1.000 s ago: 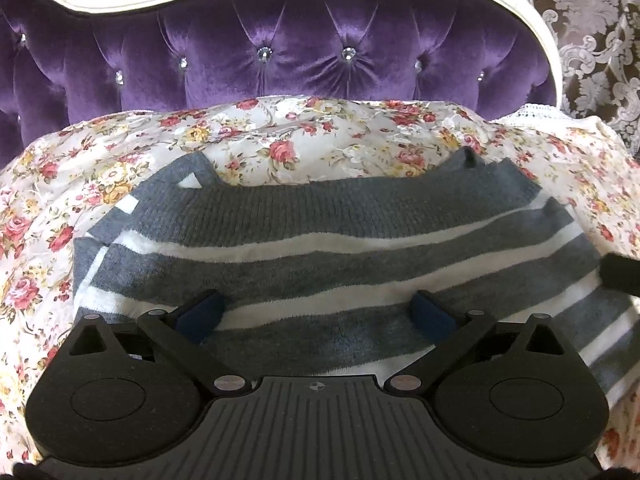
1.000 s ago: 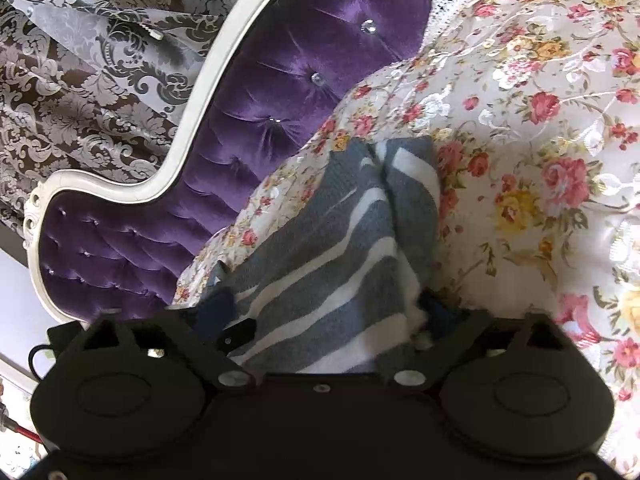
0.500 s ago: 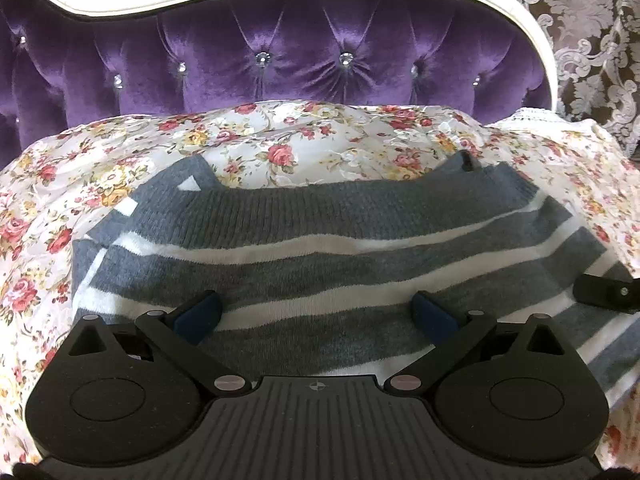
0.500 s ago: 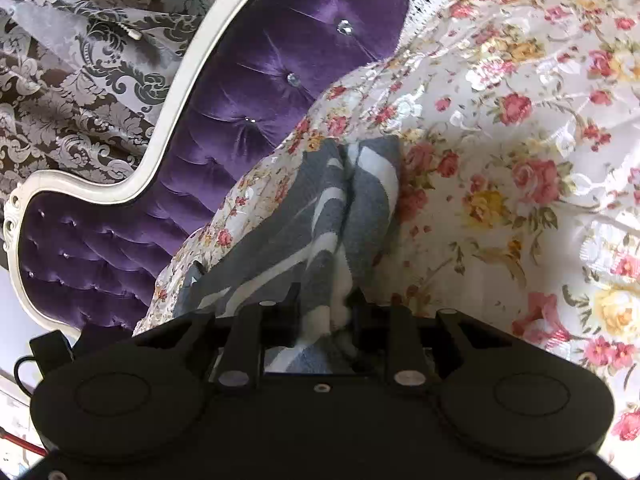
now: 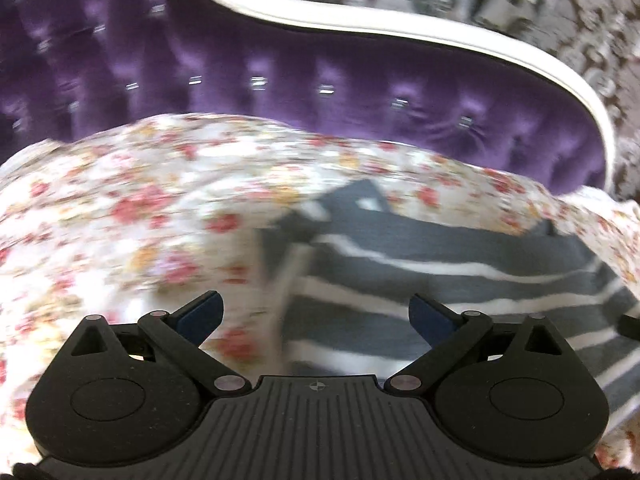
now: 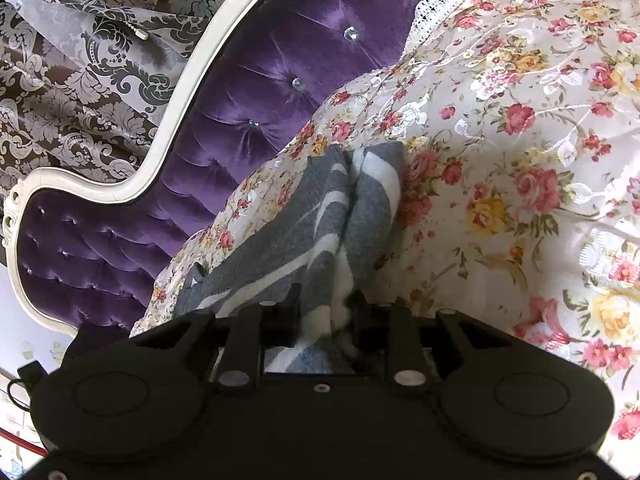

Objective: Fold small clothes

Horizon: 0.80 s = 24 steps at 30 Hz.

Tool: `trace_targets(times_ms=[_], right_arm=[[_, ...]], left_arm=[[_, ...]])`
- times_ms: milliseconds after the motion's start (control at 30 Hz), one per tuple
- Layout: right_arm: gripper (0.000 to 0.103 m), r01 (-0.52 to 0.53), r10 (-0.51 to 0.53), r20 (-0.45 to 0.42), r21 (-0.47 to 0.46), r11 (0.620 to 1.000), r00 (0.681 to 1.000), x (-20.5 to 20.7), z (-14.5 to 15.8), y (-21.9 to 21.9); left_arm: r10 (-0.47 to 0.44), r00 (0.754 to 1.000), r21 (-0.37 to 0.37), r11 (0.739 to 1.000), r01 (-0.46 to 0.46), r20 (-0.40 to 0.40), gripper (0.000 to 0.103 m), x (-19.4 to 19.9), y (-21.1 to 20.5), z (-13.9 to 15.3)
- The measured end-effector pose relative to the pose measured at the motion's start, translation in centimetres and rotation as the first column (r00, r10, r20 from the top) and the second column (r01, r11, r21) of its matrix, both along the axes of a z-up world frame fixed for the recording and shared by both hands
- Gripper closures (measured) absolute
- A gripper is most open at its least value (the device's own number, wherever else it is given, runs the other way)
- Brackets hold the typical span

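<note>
A small grey sweater with white stripes (image 5: 460, 280) lies flat on a floral bedspread (image 5: 120, 220). In the left wrist view my left gripper (image 5: 316, 316) is open and empty, over the sweater's left edge; this view is motion-blurred. In the right wrist view my right gripper (image 6: 326, 312) is shut on a bunched edge of the sweater (image 6: 320, 232), whose cloth runs away from the jaws. A bit of the right gripper (image 5: 630, 324) shows at the right edge of the left wrist view.
A purple tufted headboard (image 5: 280, 92) with a white frame stands behind the bed; it also shows in the right wrist view (image 6: 260, 100). Patterned wallpaper (image 6: 80, 60) is behind it. The bedspread (image 6: 520, 160) extends right of the sweater.
My right gripper closed on the sweater's edge and bunched it. My left gripper swung left, so the sweater now sits right of centre in its view.
</note>
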State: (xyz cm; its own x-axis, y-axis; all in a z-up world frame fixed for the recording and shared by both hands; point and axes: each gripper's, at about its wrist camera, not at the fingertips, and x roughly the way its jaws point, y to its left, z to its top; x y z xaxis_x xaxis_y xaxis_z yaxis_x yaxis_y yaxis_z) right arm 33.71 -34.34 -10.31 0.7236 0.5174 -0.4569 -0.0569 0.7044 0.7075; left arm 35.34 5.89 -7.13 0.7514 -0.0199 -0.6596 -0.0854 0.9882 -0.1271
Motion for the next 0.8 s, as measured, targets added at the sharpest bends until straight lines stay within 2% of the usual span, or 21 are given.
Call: trace_targets(times_ms=[133, 333, 367, 567, 800], right_arm=[[0.069, -0.001, 0.002, 0.019, -0.021, 1.000, 1.000, -0.1, 0.5, 0.3], [0.069, 0.005, -0.003, 0.036, -0.057, 0.998, 0.999, -0.3, 0.9, 0.9], [0.069, 0.005, -0.003, 0.037, -0.063, 0.998, 0.999, -0.3, 1.0, 0.9], [0.069, 0.011, -0.006, 0.056, -0.097, 0.995, 0.998, -0.7, 1.5, 1.4], [0.070, 0.005, 0.014, 0.098, -0.184, 0.983, 0.995, -0.8, 3.7, 3.7]], left_arm=[[0.042, 0.999, -0.047, 0.998, -0.042, 0.000, 0.003, -1.1, 2.9, -0.5], [0.074, 0.997, -0.045, 0.996, -0.074, -0.019, 0.003, -1.2, 5.4, -1.9], [0.066, 0.998, -0.035, 0.997, -0.066, -0.016, 0.003, -1.2, 5.5, -2.1], [-0.020, 1.000, 0.129, 0.991, 0.021, -0.015, 0.002, -1.6, 4.4, -3.1], [-0.059, 0.998, 0.113, 0.992, 0.061, -0.023, 0.003, -1.8, 4.8, -2.9]])
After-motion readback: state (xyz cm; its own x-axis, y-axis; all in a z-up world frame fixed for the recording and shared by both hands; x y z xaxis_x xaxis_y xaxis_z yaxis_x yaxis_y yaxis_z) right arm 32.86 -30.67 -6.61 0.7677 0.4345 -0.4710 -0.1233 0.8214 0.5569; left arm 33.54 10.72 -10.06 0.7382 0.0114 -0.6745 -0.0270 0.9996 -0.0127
